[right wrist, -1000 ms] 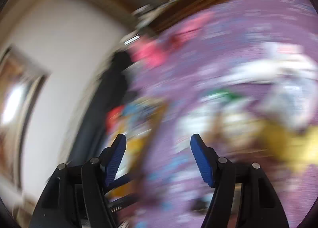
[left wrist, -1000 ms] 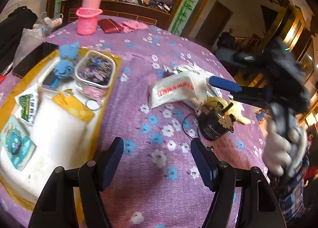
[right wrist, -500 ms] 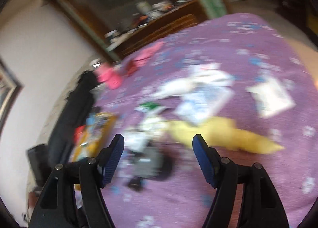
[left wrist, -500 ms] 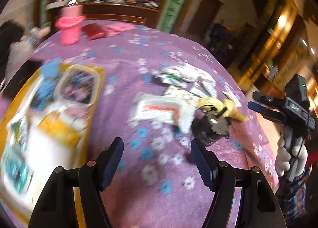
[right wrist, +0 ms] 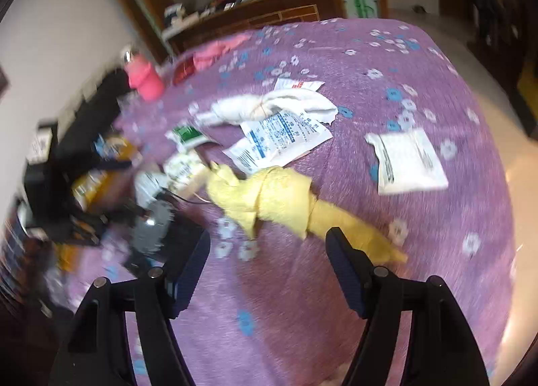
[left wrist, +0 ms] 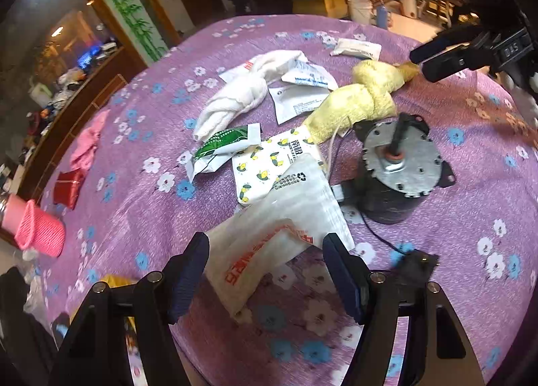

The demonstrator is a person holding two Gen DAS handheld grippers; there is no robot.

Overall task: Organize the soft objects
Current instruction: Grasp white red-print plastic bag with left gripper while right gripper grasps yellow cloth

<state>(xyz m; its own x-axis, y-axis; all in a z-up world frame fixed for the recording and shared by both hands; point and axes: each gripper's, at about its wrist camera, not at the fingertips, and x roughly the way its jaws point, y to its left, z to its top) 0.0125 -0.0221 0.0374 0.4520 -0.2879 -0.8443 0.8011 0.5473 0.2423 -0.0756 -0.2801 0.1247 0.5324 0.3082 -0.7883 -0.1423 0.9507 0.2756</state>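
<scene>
My left gripper is open, low over a white soft packet with red lettering that lies on the purple flowered cloth between its fingers; the pads do not press it. Beyond lie a lemon-print packet, a green-and-white packet, a knotted white towel and a knotted yellow towel. My right gripper is open and empty, just short of the yellow towel. It also shows at the top right of the left wrist view, as the right gripper.
A dark motor with a metal face and its cable and plug sit right of the packets. A pink basket, red pouch and pink cloth lie far left. Loose white packets rest near the table's rounded edge.
The left gripper rolled and swung from the yellow tray side toward the pile, so the red-lettered packet now lies between its fingers. The right gripper came closer to the yellow towel.
</scene>
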